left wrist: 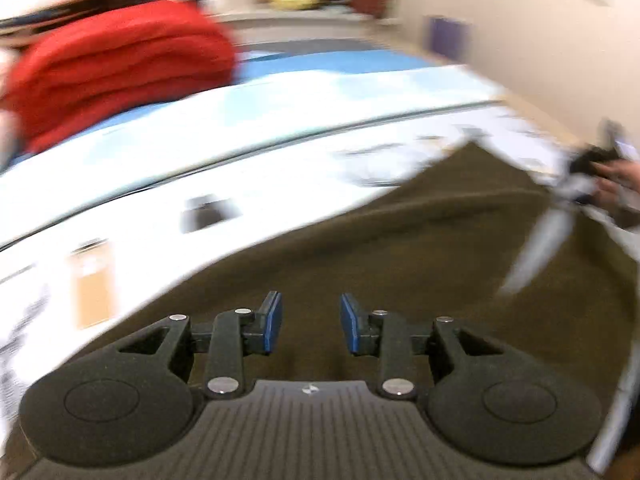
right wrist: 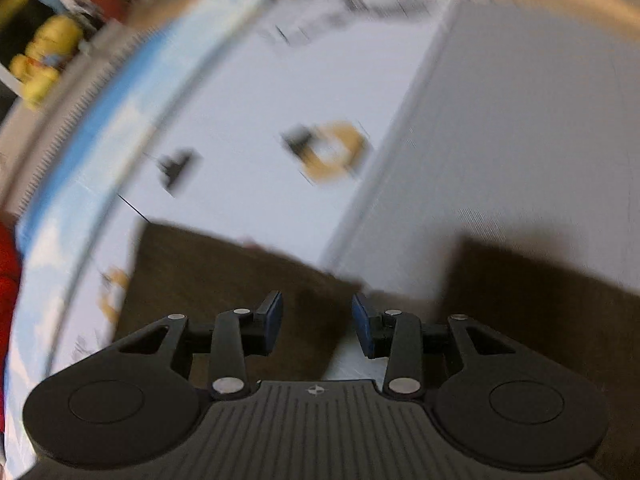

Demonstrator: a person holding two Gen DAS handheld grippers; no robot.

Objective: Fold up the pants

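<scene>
Evidently sitting between folds: both hand-held grippers released, the left hand-held gripper [left wrist: 311,328] and right hand-held gripper [right wrist: 318,326] hanging with jaws apart and nothing between them. Lying flat below on the patterned bed sheet [left wrist: 280,120], the brown pants [left wrist: 400,248]. Pointing steeply downward, both. Next, probably needing a fresh pinch on an edge.

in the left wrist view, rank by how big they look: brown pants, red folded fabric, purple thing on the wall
1. brown pants, though nearest the camera, so inflated
2. red folded fabric
3. purple thing on the wall, by far the smallest, and farthest away
</scene>
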